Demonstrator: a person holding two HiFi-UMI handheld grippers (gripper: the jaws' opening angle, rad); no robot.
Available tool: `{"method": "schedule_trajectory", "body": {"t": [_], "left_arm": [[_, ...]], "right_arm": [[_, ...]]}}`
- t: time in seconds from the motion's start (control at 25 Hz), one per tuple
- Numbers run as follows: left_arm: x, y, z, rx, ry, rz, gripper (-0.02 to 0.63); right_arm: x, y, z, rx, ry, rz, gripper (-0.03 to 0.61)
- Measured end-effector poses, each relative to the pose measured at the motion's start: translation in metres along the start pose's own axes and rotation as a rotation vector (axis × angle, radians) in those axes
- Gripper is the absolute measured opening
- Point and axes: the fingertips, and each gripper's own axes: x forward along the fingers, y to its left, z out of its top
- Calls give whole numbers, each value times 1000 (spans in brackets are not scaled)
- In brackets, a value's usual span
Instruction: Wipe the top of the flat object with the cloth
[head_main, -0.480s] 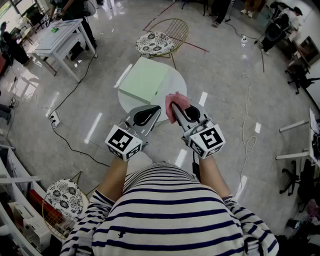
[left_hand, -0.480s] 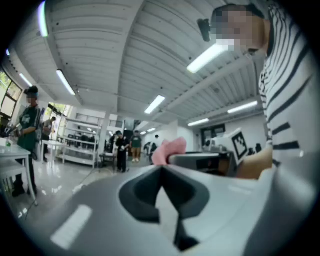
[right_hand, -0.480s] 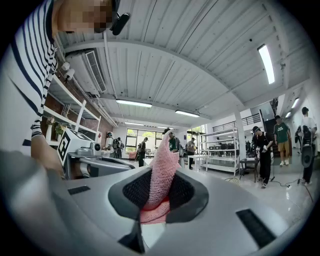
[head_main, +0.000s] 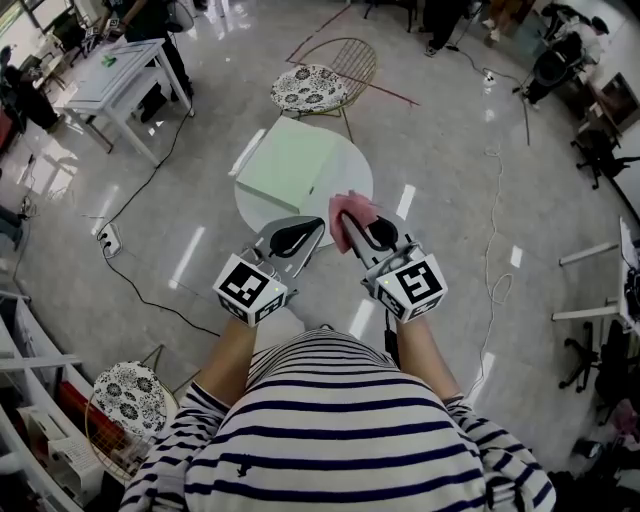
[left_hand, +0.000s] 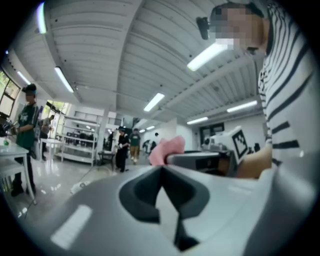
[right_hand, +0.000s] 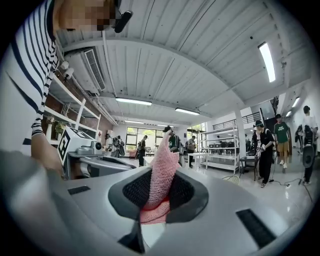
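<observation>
A pale green flat box (head_main: 290, 160) lies on a small round white table (head_main: 352, 158) in the head view, ahead of both grippers. My right gripper (head_main: 342, 215) is shut on a pink cloth (head_main: 348, 212), held near the table's near edge; in the right gripper view the pink cloth (right_hand: 162, 172) stands pinched between the dark pads. My left gripper (head_main: 318, 226) is shut and holds nothing, level beside the right one. In the left gripper view the left gripper (left_hand: 161, 169) shows its jaws pressed together, with the cloth (left_hand: 165, 150) beyond.
A wire chair with a patterned cushion (head_main: 315, 82) stands behind the table. A white desk (head_main: 115, 75) is at far left, another patterned seat (head_main: 130, 395) at lower left. Cables (head_main: 490, 240) run over the glossy floor. People stand in the background.
Both grippers have shifted very slightly; the right one with the cloth moved a little left and toward me. Nothing else differs.
</observation>
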Motion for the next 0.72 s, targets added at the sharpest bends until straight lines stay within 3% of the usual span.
{"method": "schedule_trajectory", "body": {"t": [0.32, 0.72], "left_arm": [[9, 4, -4, -6, 14, -3, 8], [16, 25, -11, -10, 32, -8, 8]], "right_arm": [[0, -6, 2, 32, -31, 19, 63], [19, -9, -10, 7, 24, 44, 63]]}}
